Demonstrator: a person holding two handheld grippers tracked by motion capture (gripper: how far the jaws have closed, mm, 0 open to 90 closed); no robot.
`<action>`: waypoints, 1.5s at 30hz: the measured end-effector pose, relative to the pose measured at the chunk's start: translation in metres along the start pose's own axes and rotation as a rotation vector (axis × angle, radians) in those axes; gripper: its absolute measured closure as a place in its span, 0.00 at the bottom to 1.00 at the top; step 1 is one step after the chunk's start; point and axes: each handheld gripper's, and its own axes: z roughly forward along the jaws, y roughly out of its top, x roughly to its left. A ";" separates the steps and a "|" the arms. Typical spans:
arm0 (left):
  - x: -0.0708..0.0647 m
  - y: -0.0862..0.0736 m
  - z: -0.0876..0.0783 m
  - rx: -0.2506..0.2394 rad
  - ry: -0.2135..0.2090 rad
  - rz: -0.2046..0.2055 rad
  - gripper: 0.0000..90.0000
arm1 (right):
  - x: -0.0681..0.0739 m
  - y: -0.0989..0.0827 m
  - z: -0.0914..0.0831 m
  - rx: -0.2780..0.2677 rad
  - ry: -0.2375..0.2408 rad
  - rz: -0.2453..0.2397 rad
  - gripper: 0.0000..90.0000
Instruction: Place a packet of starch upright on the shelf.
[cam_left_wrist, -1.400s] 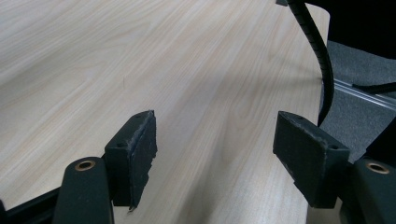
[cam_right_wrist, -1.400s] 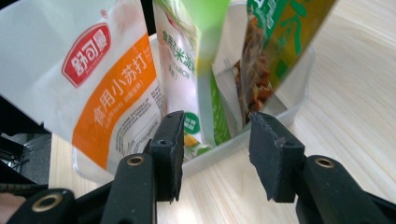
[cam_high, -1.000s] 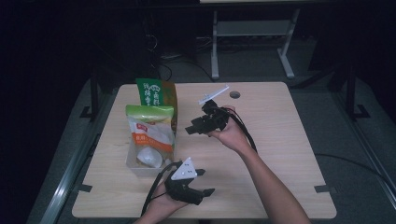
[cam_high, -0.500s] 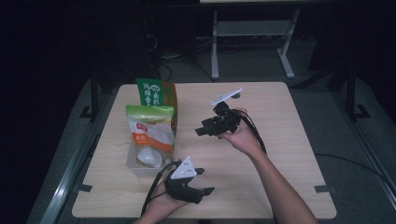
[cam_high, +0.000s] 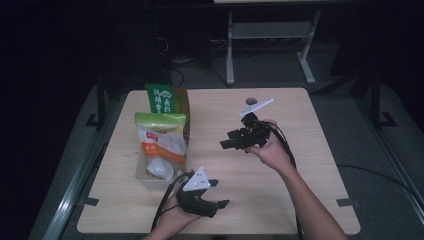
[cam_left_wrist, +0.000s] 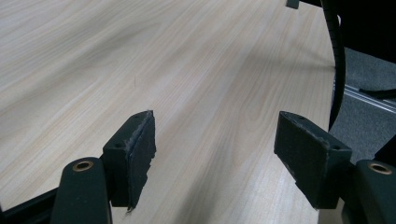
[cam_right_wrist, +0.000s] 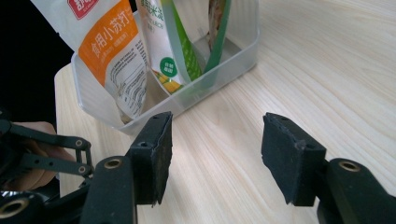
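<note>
Bin (cam_high: 145, 181) of clear plastic sits at the table's (cam_high: 300, 200) left edge in the high view, holding an orange-white pouch (cam_high: 161, 140) and a green pouch (cam_high: 169, 102) behind it. Right gripper (cam_high: 226, 144) hovers well right of the bin, pointing at it, jaws just opening, empty. Left gripper (cam_high: 220, 194) rests just right of the bin's near corner.

Left gripper view: jaws spread over bare wood.

Right gripper view: jaws spread, nothing between; the bin (cam_right_wrist: 224, 70) stands just ahead with both pouches upright

A pale wood-grain table (cam_high: 300, 200) bears a clear bin (cam_right_wrist: 224, 60) with an orange-and-white pouch (cam_high: 161, 142), a green pouch (cam_high: 167, 100) and black grippers (cam_high: 235, 142).
</note>
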 end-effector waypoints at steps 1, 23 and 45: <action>0.000 0.000 0.000 0.000 0.000 -0.001 0.32 | 0.000 -0.001 -0.002 -0.001 -0.002 0.002 0.46; 0.000 -0.001 0.001 0.000 0.004 -0.011 0.32 | -0.007 -0.042 -0.027 -0.006 -0.015 0.056 0.43; 0.000 -0.002 0.004 -0.003 0.003 -0.016 0.32 | -0.013 -0.086 -0.051 -0.044 -0.026 0.116 0.42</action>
